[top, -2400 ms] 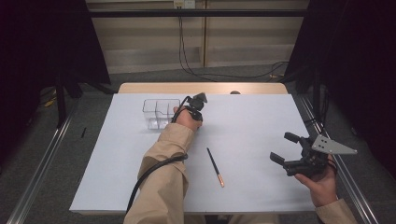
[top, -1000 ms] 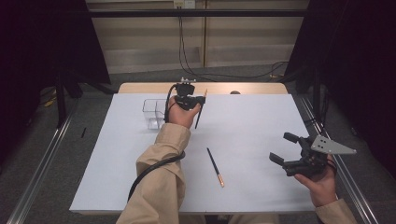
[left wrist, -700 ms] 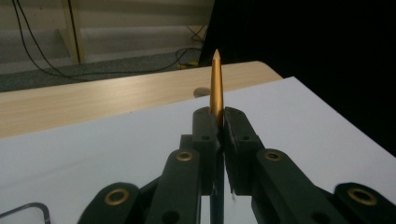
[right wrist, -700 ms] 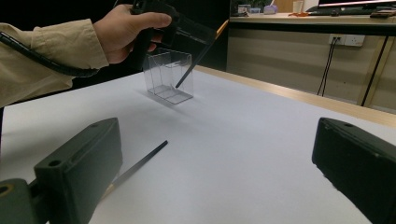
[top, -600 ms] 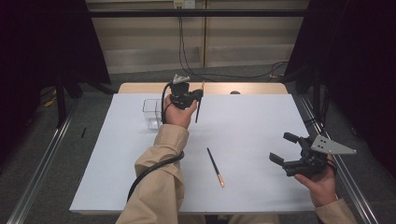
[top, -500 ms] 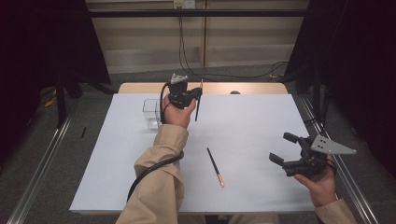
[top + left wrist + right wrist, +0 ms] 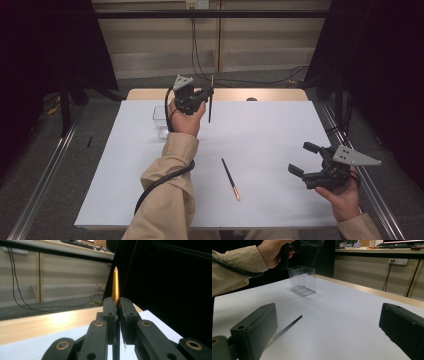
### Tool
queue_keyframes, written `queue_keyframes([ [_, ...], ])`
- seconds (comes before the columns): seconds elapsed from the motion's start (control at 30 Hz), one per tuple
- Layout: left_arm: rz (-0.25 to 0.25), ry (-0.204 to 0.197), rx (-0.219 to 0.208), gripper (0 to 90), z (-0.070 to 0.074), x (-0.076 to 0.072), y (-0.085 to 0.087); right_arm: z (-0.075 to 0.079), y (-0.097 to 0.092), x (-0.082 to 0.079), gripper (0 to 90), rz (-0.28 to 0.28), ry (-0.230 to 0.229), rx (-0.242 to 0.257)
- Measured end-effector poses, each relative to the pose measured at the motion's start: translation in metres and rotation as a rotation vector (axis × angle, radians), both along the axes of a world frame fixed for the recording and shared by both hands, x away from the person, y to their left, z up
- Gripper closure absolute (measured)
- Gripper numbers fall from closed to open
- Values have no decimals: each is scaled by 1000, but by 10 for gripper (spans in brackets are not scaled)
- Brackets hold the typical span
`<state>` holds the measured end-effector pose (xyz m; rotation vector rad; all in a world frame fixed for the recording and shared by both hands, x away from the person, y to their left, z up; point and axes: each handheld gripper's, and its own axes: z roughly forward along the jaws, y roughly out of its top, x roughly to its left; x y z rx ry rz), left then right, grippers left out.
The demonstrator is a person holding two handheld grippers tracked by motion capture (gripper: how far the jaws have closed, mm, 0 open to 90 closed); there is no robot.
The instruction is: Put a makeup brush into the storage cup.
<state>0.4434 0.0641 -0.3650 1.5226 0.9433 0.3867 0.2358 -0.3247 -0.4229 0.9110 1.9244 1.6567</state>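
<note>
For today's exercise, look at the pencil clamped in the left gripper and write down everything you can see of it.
The slim dark pencil with a gold end stands nearly upright, clamped between the shut black jaws of the left gripper. In the left gripper view its gold, pointed end rises above the jaw tips, while the dark shaft hangs below them. It is held in the air over the far part of the white table, beside the clear plastic divided box. Nothing but the gripper's pads touches it.

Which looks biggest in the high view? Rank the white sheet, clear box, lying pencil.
1. white sheet
2. clear box, partly hidden behind the hand
3. lying pencil, longer than the box is wide but far thinner
</note>
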Motion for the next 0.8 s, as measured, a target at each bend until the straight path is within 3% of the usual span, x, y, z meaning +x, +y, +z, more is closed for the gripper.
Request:
queue_keyframes([
  [0.17,10,-44,-15,840,4,-1,5,0,0,0,11,-2,1,1],
  [0.8,53,-117,-80,840,19,0,26,-1,2,0,11,4,3,-3],
])
